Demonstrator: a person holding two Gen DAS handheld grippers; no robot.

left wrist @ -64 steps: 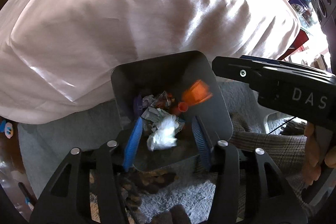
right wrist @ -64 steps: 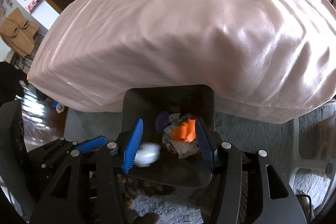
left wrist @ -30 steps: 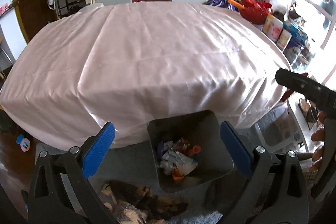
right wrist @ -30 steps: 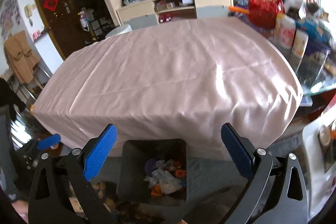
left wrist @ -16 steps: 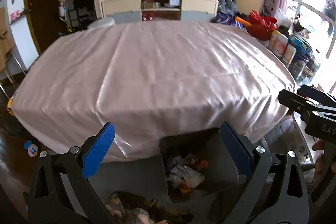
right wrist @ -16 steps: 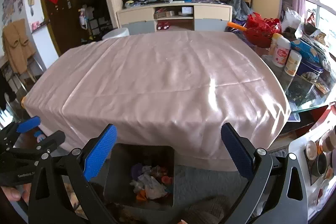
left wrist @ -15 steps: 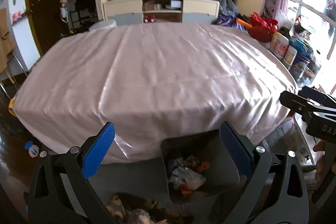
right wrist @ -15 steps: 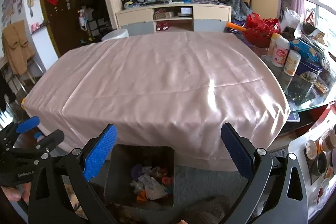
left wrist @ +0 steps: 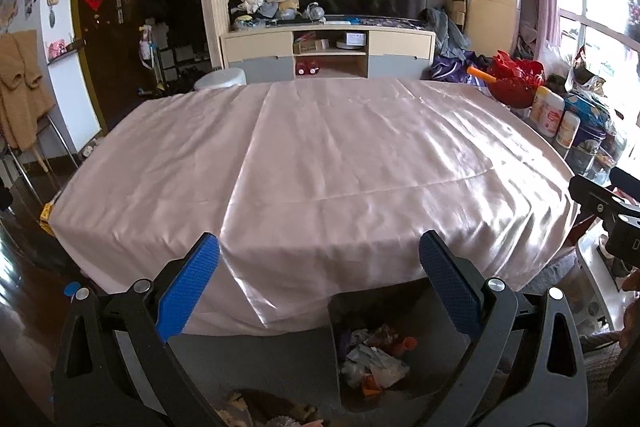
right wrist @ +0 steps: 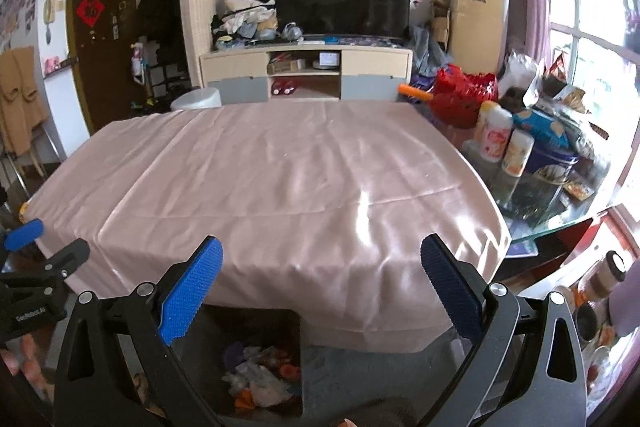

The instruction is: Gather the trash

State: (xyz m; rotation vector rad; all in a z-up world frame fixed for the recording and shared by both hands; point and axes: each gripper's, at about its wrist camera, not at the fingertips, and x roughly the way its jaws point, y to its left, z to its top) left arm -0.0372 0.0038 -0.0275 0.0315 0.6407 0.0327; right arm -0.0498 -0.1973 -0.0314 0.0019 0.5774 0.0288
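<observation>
A dark square trash bin [left wrist: 416, 303] stands on the grey rug below the table's near edge; it also shows in the right wrist view [right wrist: 224, 323]. It holds crumpled white paper, orange pieces and a purple scrap [left wrist: 372, 359]. My left gripper [left wrist: 318, 287] is wide open and empty, raised above the bin. My right gripper [right wrist: 320, 287] is wide open and empty, also above and behind the bin. The pink satin tablecloth [left wrist: 320, 163] shows no trash on it.
The table fills the middle of both views. Bottles, tins and a red bag [right wrist: 504, 139] crowd a glass table at right. A TV cabinet [left wrist: 328, 51] stands behind. A patterned cloth lies on the rug near the bin [left wrist: 272, 411].
Both grippers dropped their trash into the bin, opened wide, and rose and pulled back, so the whole table top came into view.
</observation>
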